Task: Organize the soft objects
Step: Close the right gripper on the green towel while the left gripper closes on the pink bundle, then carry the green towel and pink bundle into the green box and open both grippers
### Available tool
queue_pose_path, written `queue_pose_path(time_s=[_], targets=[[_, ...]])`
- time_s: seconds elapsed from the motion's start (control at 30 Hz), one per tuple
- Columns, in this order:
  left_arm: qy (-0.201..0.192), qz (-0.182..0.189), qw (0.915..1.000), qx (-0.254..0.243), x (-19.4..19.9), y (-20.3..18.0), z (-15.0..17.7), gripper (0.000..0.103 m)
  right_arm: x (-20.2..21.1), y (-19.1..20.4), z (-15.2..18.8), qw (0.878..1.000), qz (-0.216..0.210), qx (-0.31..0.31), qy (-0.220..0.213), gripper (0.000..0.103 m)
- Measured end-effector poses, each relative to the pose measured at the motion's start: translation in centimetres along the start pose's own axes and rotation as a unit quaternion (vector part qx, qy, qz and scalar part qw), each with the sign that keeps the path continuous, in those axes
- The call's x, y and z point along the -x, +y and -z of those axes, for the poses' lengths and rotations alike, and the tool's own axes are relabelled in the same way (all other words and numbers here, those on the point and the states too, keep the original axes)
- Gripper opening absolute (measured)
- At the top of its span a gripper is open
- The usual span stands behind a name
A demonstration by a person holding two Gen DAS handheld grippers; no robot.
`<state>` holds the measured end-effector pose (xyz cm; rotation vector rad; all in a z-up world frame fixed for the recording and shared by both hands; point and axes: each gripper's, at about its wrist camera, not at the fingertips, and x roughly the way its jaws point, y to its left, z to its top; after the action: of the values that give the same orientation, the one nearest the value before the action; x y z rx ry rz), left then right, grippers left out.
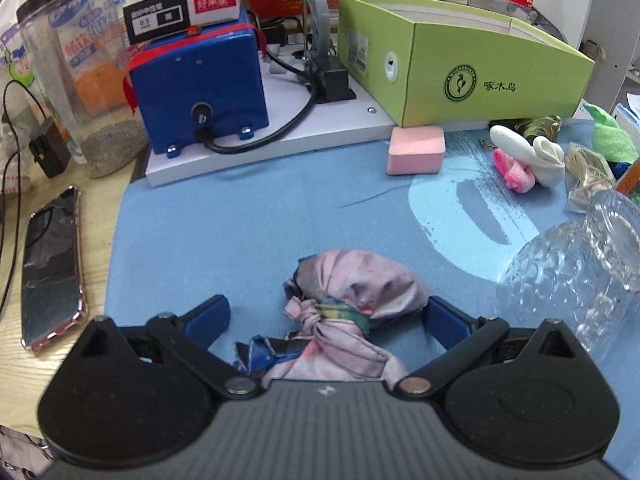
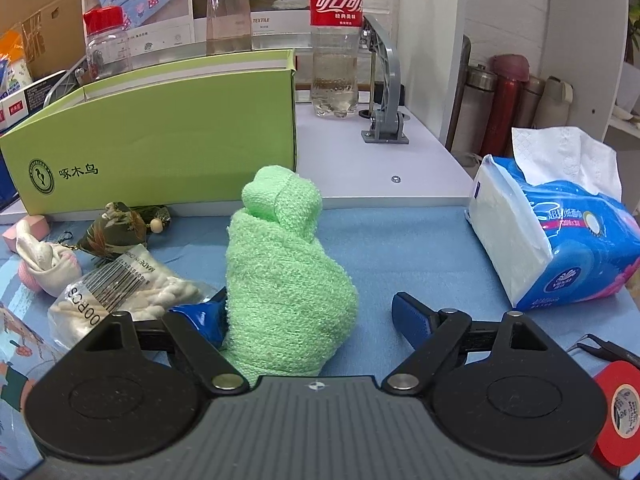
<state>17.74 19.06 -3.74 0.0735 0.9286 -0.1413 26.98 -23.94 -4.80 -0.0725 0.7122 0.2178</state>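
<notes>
A: Writing first: the green box [image 1: 496,76] at the far side of the worktop [image 1: 240,216] carries a round bird logo and the characters 啄木鸟. The bottle [image 2: 336,40] behind it has a red label reading 可口可乐.

B: And the claws?

A: The left claw [image 1: 326,316] is spread wide, released, with the knotted pink cloth bundle [image 1: 352,300] lying on the blue mat between its fingers, touching the right one. The right claw [image 2: 310,318] is also released; the rolled green towel [image 2: 284,276] stands between its fingers, against the left one.

B: Other print?

A: The cotton swab bag [image 2: 120,292] left of the towel shows a barcode and "MADE IN". The tissue pack [image 2: 560,240], near right, has a Vinda mark.
</notes>
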Motion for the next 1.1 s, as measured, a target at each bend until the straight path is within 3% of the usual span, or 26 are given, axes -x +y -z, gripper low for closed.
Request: queue_pose_path(time_s=[0.1,0.13,0.17,0.2,0.23,0.27,0.33,0.5,0.6,0.73,0.9,1.1], targets=[[-0.01,-0.002,0.9999,-0.001,0.1,-0.3,0.0,0.098,0.0,0.0,0.2,1.0,-0.005,0.005,-0.006,0.071],[-0.013,-0.002,0.9999,0.001,0.2,-0.4,0.0,0.092,0.0,-0.1,0.2,1.0,-0.008,0.006,-0.005,0.07],[-0.017,-0.002,0.9998,0.005,0.4,-0.3,0.0,0.077,0.0,-0.1,0.1,1.0,-0.014,0.009,-0.005,0.068],[-0.021,0.0,0.9997,0.013,0.8,-0.2,-0.1,0.063,0.1,-0.2,0.2,1.0,-0.025,0.012,-0.009,0.058],[-0.02,-0.003,0.9996,0.019,1.2,-0.2,-0.2,0.051,0.3,-0.2,0.3,0.999,-0.035,0.018,-0.018,0.028],[-0.015,-0.006,0.9995,0.028,1.3,0.0,-0.2,0.048,0.6,-0.1,0.3,0.999,-0.043,0.021,-0.021,0.022],[-0.009,-0.012,0.9986,0.05,1.7,0.4,-0.3,0.046,1.2,-0.3,0.3,0.998,-0.055,0.017,-0.02,0.017],[-0.021,0.002,0.9969,0.075,3.7,1.0,-1.6,0.046,4.6,-0.4,0.1,0.995,-0.093,0.018,-0.043,0.017],[-0.04,0.006,0.9968,0.068,4.9,0.6,-4.3,0.046,6.7,0.2,-1.5,0.991,-0.103,0.035,-0.074,0.018],[-0.076,0.015,0.9959,0.047,6.1,-0.4,-10.1,0.046,7.7,1.1,-6.7,0.984,-0.118,0.063,-0.121,0.018],[-0.108,0.035,0.9932,0.024,5.5,-2.9,-18.2,0.046,4.7,2.5,-14.0,0.979,-0.119,0.093,-0.136,0.019],[-0.093,0.042,0.9948,0.009,0.4,-6.0,-23.7,0.046,-2.6,4.9,-18.2,0.982,-0.125,0.116,-0.078,0.024]])
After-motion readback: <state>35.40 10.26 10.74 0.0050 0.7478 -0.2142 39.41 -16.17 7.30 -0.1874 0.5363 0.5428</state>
